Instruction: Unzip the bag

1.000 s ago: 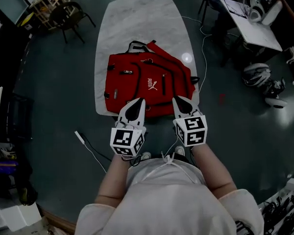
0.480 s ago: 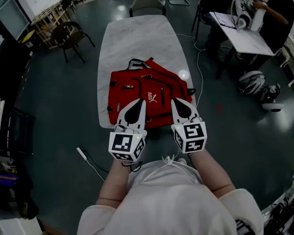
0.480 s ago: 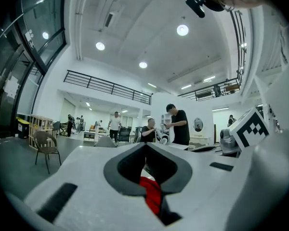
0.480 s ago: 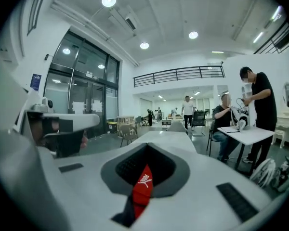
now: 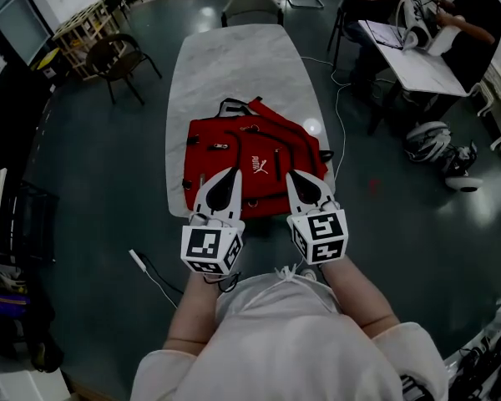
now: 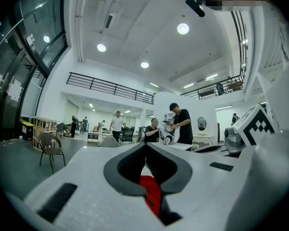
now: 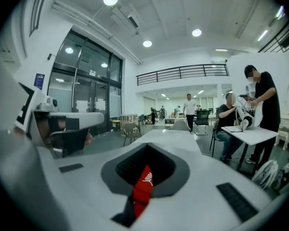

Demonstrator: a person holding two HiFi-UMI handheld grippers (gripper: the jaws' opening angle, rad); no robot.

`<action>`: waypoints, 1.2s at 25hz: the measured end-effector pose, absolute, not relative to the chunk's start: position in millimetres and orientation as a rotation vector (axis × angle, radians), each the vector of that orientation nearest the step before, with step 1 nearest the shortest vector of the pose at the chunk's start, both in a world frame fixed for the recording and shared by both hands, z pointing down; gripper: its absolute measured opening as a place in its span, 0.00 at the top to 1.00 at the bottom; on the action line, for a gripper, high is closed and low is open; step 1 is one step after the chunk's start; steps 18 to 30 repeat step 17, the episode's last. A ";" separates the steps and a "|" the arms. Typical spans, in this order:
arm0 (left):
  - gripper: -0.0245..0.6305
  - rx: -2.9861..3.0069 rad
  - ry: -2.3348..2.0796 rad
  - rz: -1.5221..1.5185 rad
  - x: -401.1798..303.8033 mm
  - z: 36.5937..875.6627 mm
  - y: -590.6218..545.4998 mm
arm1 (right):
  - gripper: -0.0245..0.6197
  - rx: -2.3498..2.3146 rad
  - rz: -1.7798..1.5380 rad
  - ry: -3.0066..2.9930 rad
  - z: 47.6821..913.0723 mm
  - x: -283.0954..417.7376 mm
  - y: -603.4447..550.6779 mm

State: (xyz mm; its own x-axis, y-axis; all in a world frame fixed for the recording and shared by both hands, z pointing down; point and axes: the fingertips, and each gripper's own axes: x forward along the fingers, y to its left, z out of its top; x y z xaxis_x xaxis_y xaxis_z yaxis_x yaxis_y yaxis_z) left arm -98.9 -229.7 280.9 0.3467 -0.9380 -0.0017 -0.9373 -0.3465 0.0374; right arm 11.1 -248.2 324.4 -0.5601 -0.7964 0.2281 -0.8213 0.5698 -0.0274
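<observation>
I see the red backpack lying flat on the near end of the marble table, with black zipper lines crossing its front. My left gripper and right gripper both have their jaws pressed together on nothing. They now sit farther over the bag's near edge than a second ago. A white Puma logo marks the front.

Red backpack flat on marble table, front up, white logo, black zip lines, handle toward far end.

surf: marble table | on it: red bag, flat, near end
</observation>
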 end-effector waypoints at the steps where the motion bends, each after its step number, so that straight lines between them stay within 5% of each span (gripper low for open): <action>1: 0.93 2.551 -1.778 -0.035 -98.4 281.4 -229.3 | 0.92 1.358 0.194 -2.612 324.7 11.1 -247.9; 30: 0.93 2.549 -1.761 -0.018 -88.8 289.1 -232.2 | 0.92 1.326 0.207 -2.640 328.3 7.9 -249.8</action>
